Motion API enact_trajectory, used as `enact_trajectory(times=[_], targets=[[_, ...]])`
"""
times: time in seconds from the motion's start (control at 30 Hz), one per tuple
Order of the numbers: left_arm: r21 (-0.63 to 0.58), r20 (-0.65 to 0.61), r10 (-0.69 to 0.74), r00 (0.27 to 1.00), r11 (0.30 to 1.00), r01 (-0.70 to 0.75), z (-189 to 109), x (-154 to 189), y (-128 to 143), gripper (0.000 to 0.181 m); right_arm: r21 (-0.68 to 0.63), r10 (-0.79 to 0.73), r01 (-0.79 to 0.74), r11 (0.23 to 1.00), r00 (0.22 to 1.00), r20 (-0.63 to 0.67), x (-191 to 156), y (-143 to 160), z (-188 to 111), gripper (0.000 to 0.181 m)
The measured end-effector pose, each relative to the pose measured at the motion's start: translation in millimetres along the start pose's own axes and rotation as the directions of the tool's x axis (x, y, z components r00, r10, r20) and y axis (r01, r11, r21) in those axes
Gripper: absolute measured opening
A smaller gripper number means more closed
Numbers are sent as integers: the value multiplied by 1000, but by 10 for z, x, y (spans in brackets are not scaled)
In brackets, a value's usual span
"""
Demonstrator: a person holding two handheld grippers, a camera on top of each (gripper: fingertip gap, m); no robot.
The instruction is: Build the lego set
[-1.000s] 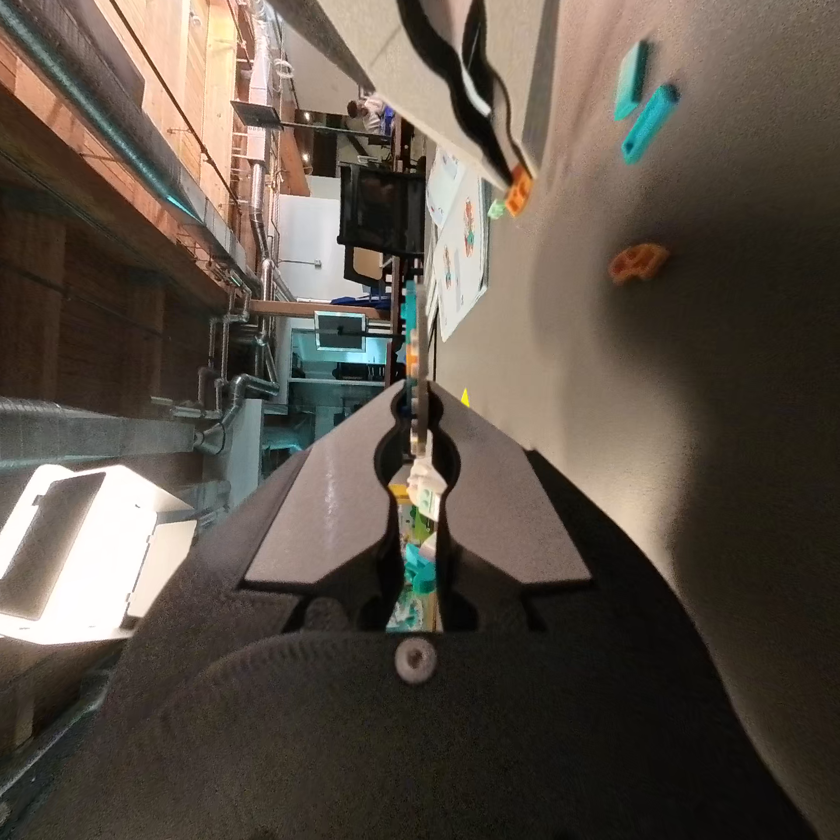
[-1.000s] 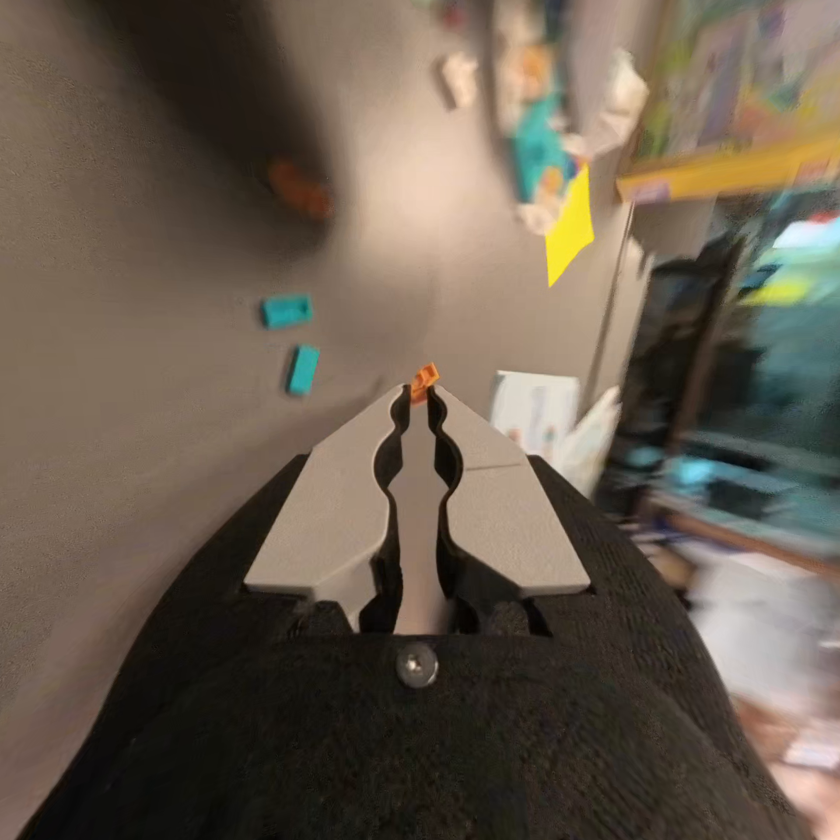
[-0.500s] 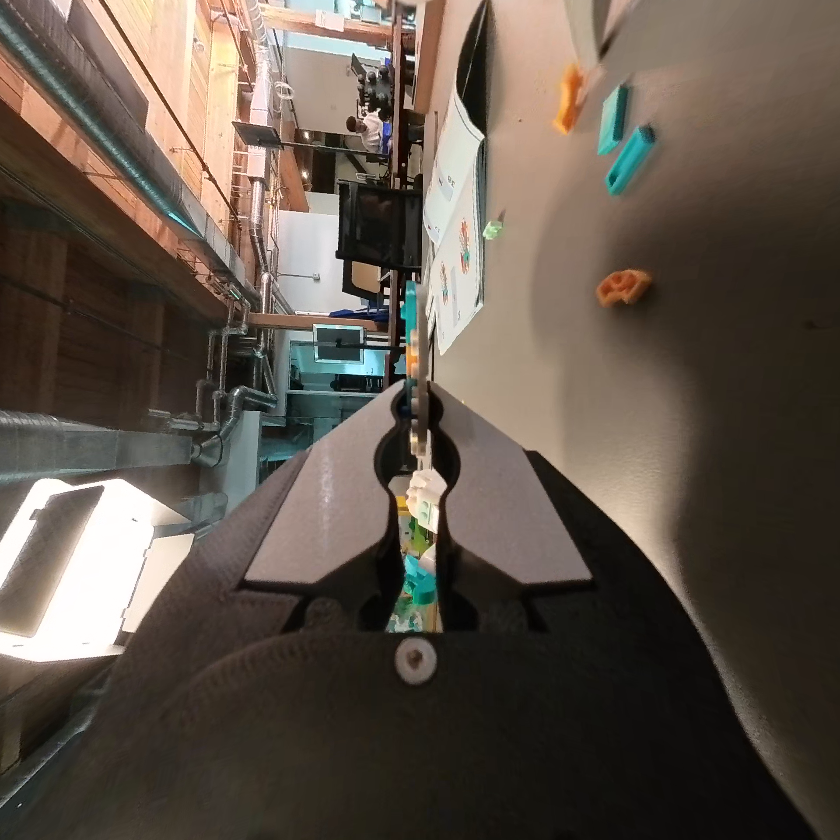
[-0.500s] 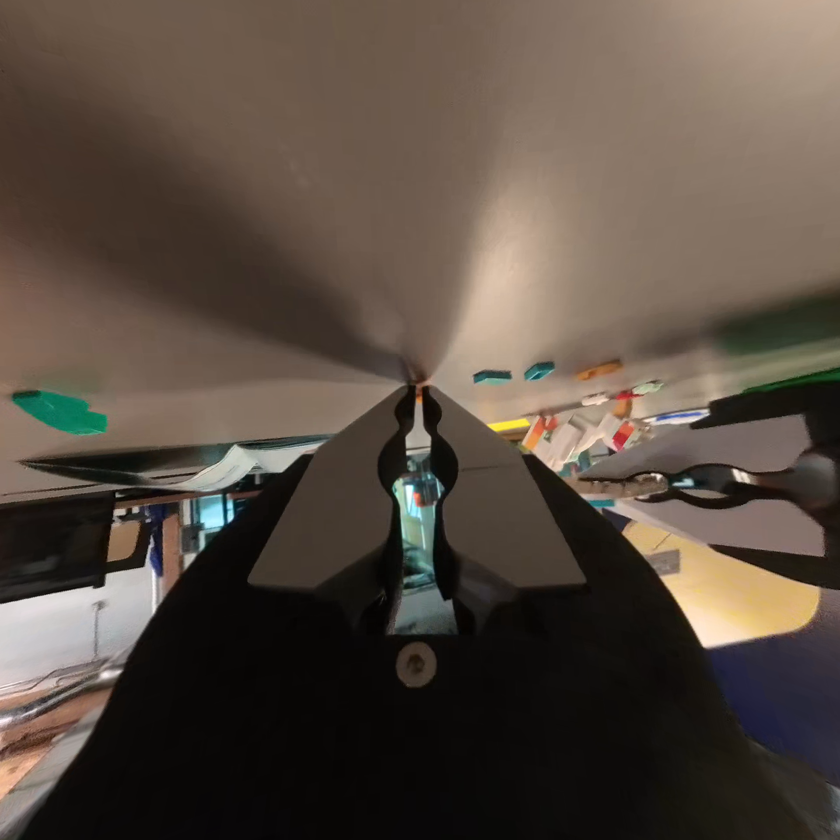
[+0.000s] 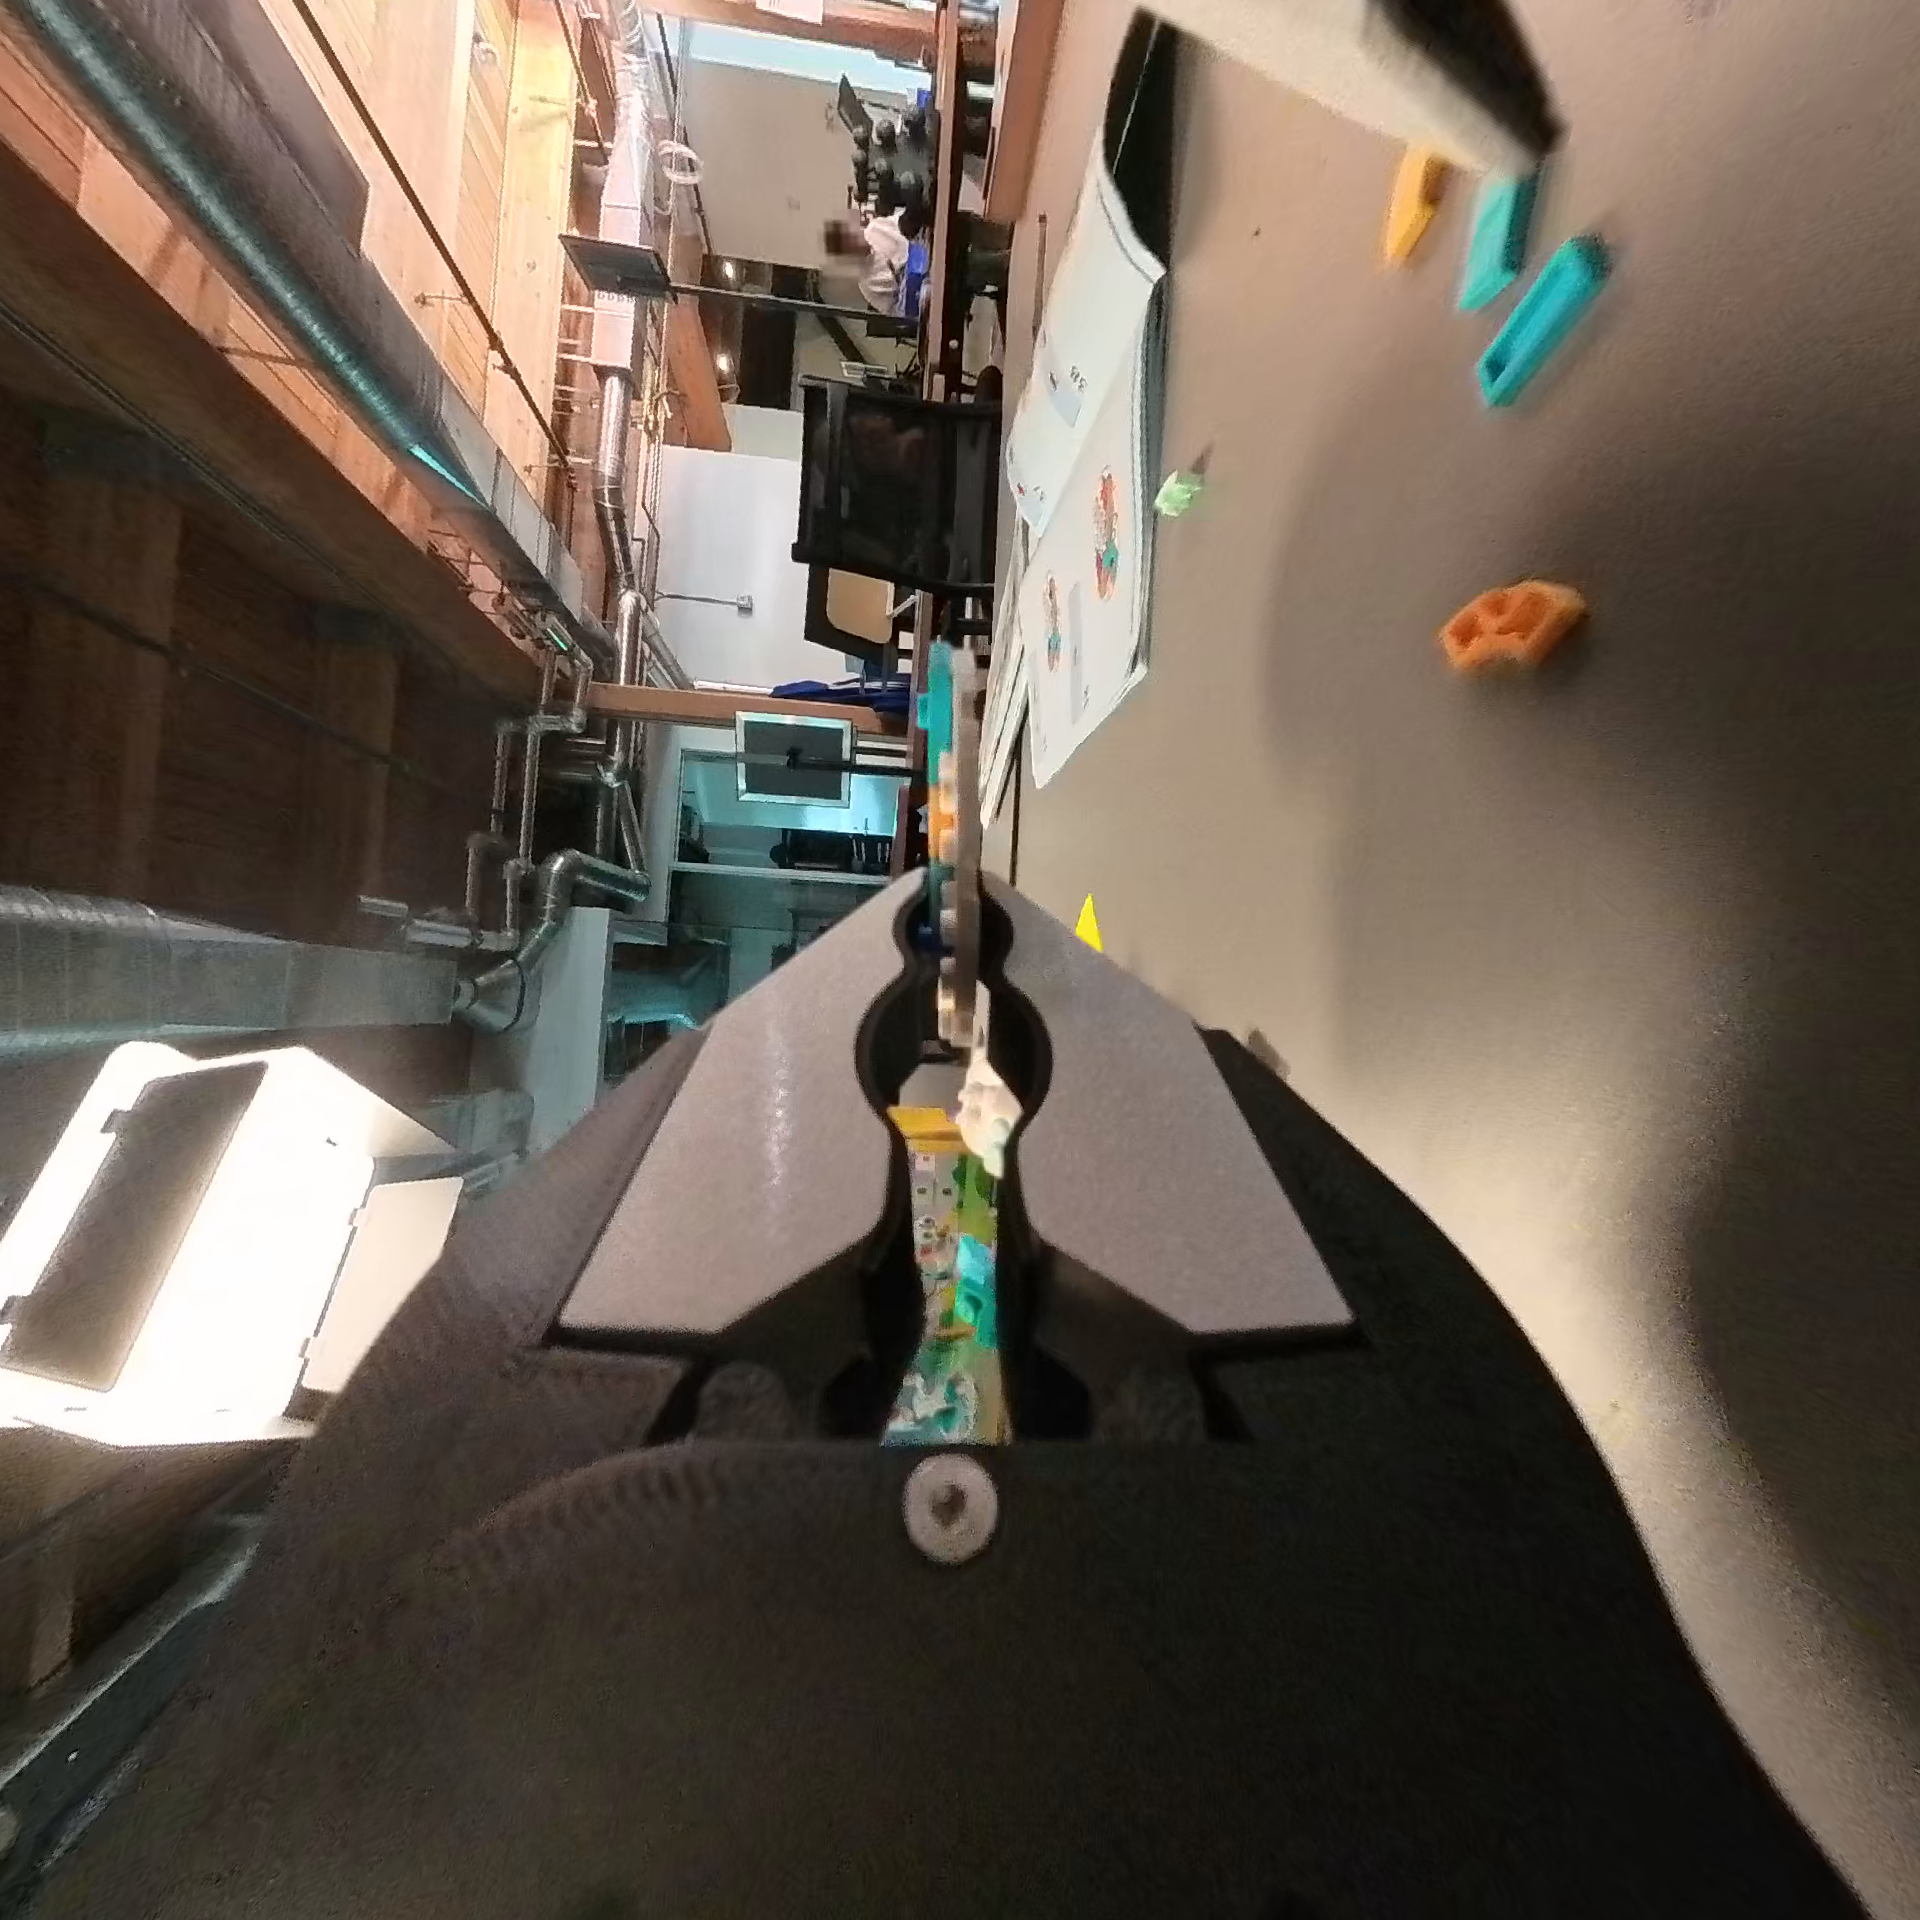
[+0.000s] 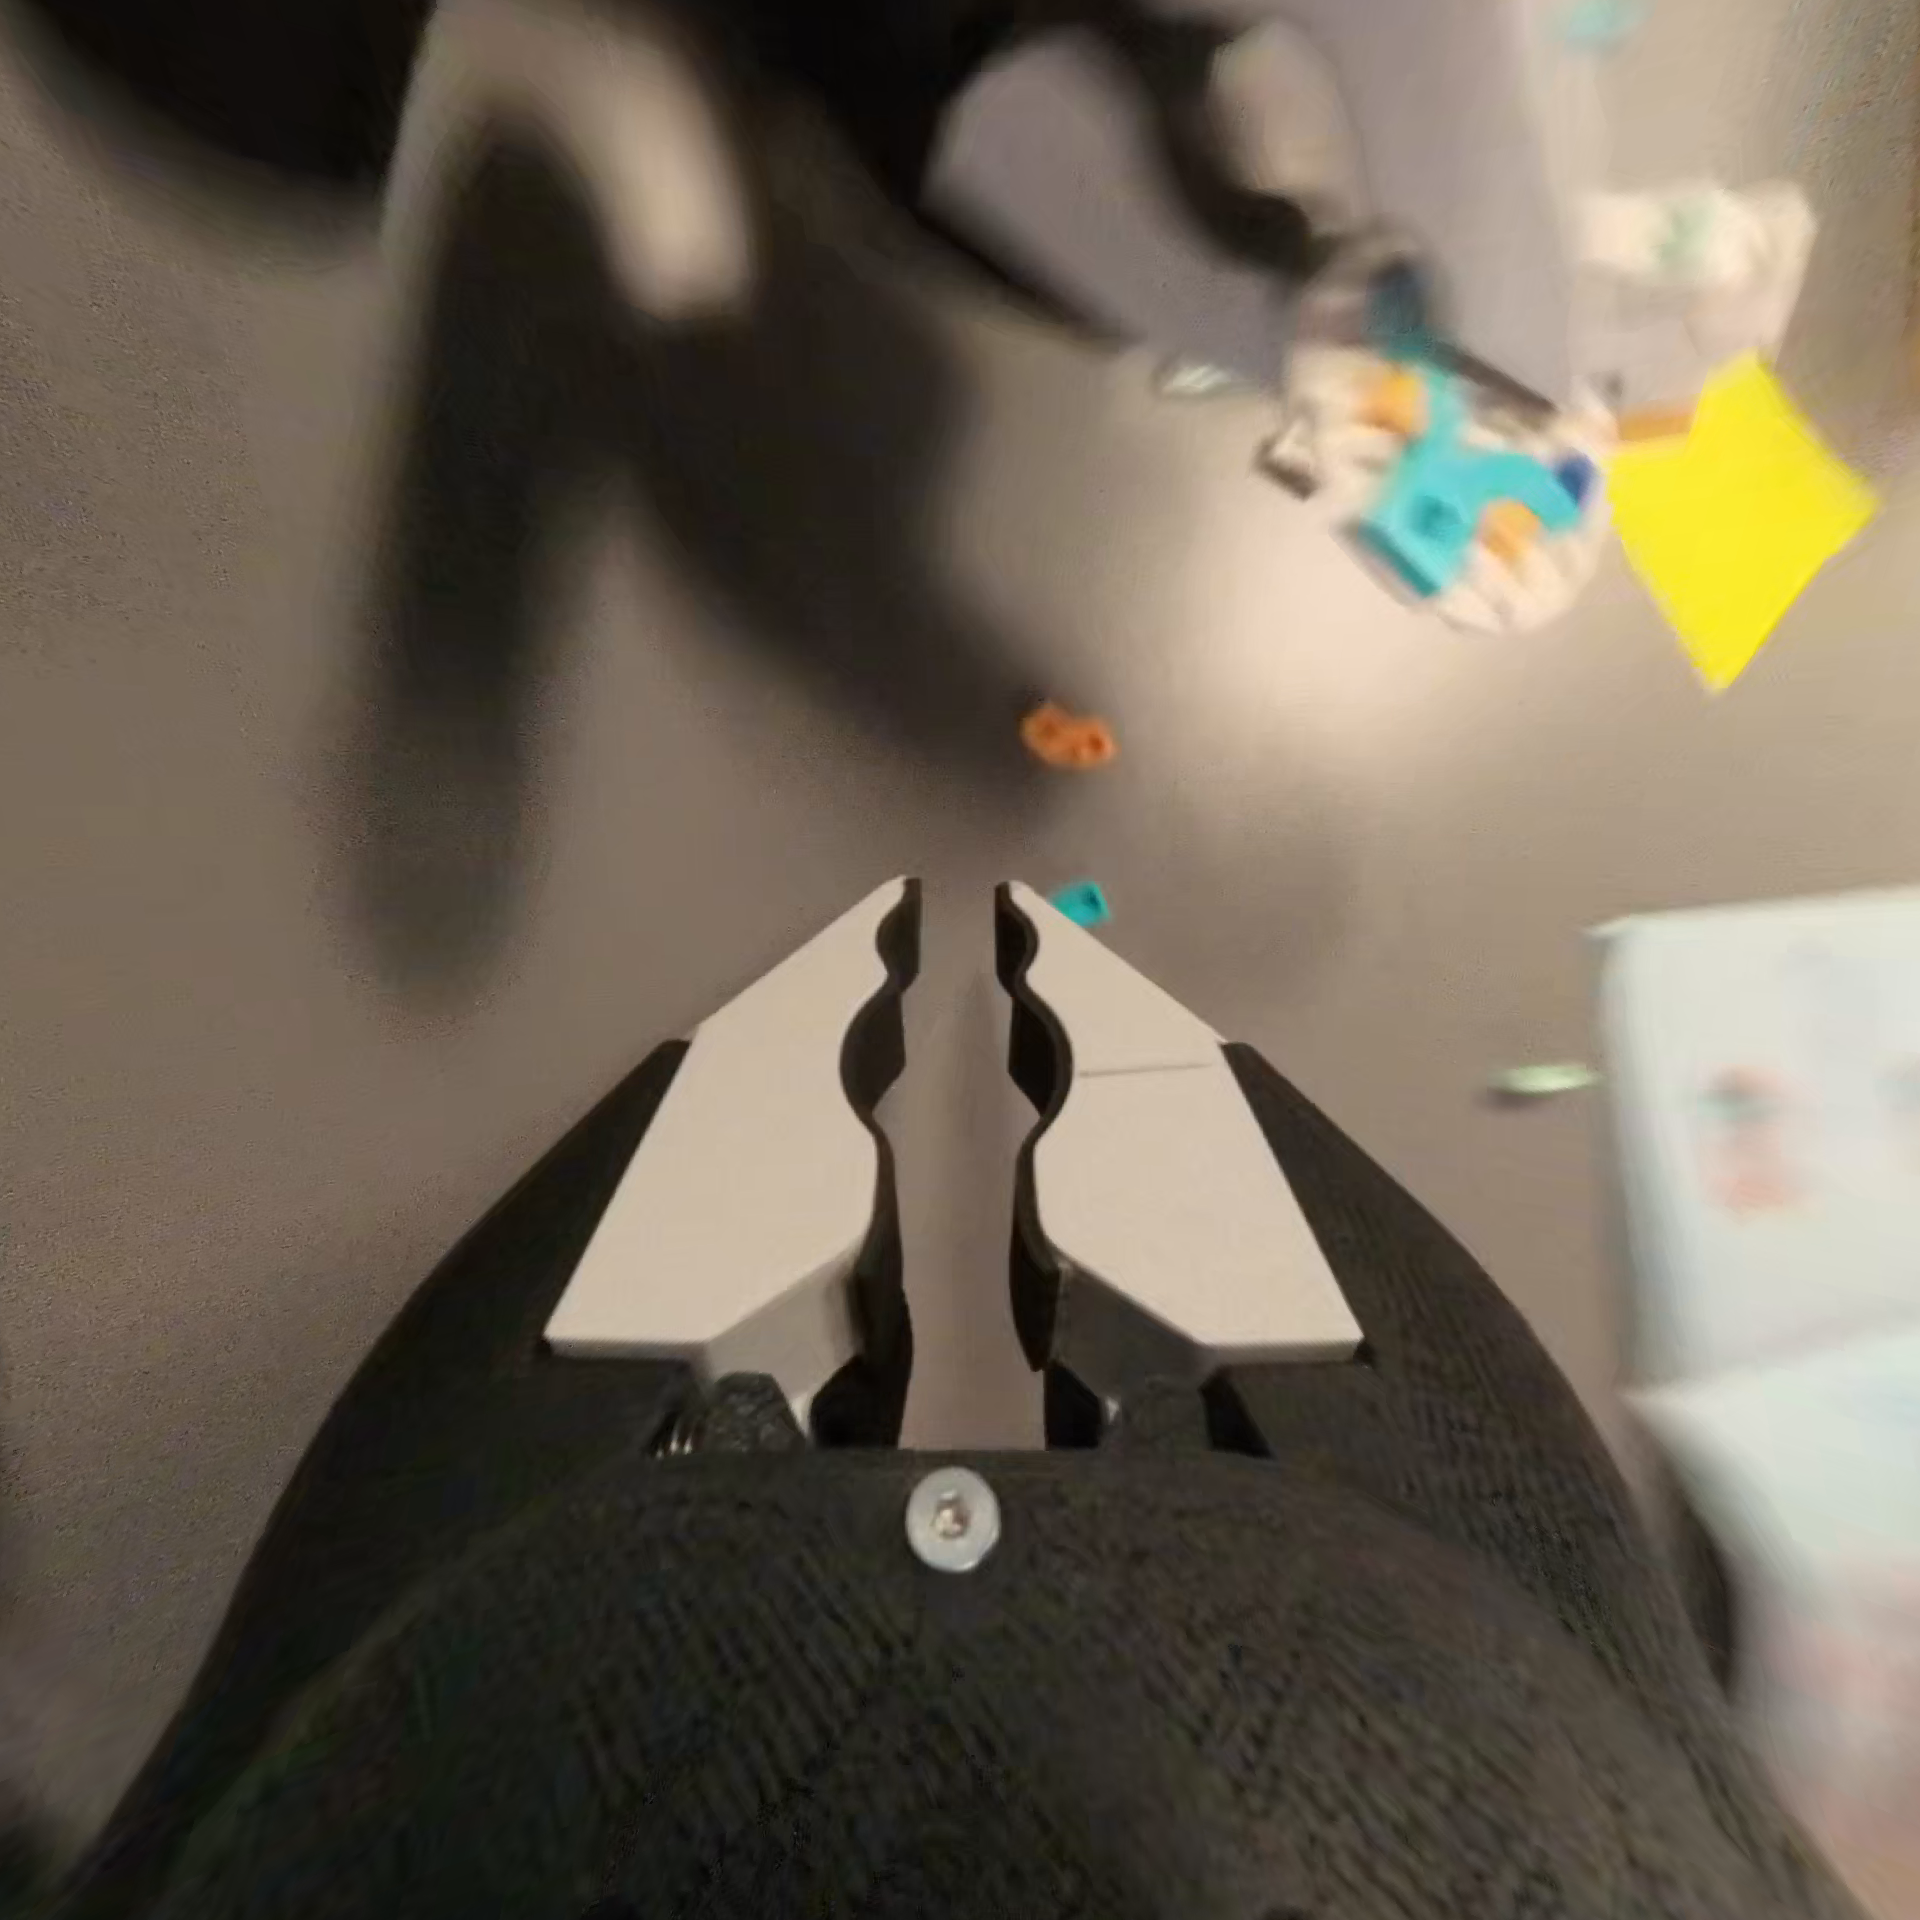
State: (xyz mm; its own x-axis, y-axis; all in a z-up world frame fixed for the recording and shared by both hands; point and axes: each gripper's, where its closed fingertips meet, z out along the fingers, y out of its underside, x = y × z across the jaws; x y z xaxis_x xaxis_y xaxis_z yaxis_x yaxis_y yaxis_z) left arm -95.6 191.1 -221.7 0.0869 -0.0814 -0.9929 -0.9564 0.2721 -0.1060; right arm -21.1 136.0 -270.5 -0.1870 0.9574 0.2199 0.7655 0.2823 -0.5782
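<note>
My left gripper [image 5: 956, 896] is shut on the lego assembly [image 5: 954, 790], a thin grey plate with teal, orange and white bricks, seen edge-on and held off the table. The right wrist view shows the same assembly [image 6: 1444, 499], blurred, at the upper right in the left gripper's tips. My right gripper [image 6: 957, 883] is open with nothing between its pads, over the grey table [image 6: 312, 1039]. A small teal brick [image 6: 1081, 902] lies just beside its right fingertip, and an orange piece [image 6: 1065, 738] lies farther ahead.
In the left wrist view, the table carries the orange piece [image 5: 1512, 629], two teal bricks [image 5: 1543, 317], a small orange brick [image 5: 1413, 213], a pale green piece [image 5: 1179, 490] and an instruction booklet [image 5: 1091, 520]. A yellow sheet [image 6: 1735, 520] lies beyond the assembly.
My right gripper held a small orange brick a second ago. It has since swung around and opened, and the brick lies on the table by the teal bricks. My left gripper has kept its hold.
</note>
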Motion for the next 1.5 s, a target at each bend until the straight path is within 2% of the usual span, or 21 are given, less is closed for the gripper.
enact_trajectory(times=[0.03,0.07,0.1,0.2,0.33,0.53,0.77,0.9,1.03,1.1,1.13,1.2,1.23,1.3,1.4,1.43,1.5], targets=[[-3,0,-3,1000,1000,3,-1,-3,10,3,104,241,-245,964,969,47,-2,-115,18,11],[-5,0,-4,1000,1000,4,-2,-3,15,3,153,409,-417,896,909,85,13,-153,48,12],[-6,-1,-5,1000,1000,5,-3,-1,17,3,168,510,-517,839,856,87,29,-127,94,16],[-4,-3,-3,1000,1000,3,-6,2,7,3,202,605,-597,777,796,25,29,-70,205,20],[0,-11,-3,1000,1000,3,-3,16,-7,4,244,630,-600,762,774,-66,114,-129,279,21],[-7,-27,-3,1000,1000,3,6,50,4,3,217,549,-509,833,809,-210,176,-206,382,20],[-9,-34,-5,999,1000,5,11,65,7,3,215,554,-513,831,795,-246,225,-203,395,9],[-9,-33,-5,999,1000,4,10,63,11,3,187,482,-446,876,832,-276,222,-175,363,7],[-7,-29,-2,1000,1000,2,2,50,7,3,116,279,-254,960,874,-399,379,-14,46,6],[-2,-26,-3,1000,1000,3,-3,41,-8,3,-43,74,-105,994,885,-459,501,189,-139,6],[1,-27,-3,1000,1000,3,-3,42,-17,3,-168,-58,-28,985,871,-487,598,341,-238,6],[7,-29,3,1000,1000,-2,-2,51,-36,3,-447,-360,141,883,815,-454,792,631,-426,6],[9,-31,5,1000,1000,-5,-2,55,-46,3,-568,-505,224,792,764,-402,881,736,-504,6],[11,-33,9,999,1000,-8,0,66,-54,3,-733,-731,383,562,644,-224,951,875,-565,6],[6,-36,11,999,1000,-10,5,73,-43,3,-819,-914,555,144,392,105,907,993,-572,6],[7,-37,10,999,1000,-9,5,73,-43,4,-810,-924,584,47,334,187,874,1034,-556,6],[8,-38,12,999,1000,-11,4,76,-48,3,-776,-915,625,-86,258,309,802,1121,-521,6]])
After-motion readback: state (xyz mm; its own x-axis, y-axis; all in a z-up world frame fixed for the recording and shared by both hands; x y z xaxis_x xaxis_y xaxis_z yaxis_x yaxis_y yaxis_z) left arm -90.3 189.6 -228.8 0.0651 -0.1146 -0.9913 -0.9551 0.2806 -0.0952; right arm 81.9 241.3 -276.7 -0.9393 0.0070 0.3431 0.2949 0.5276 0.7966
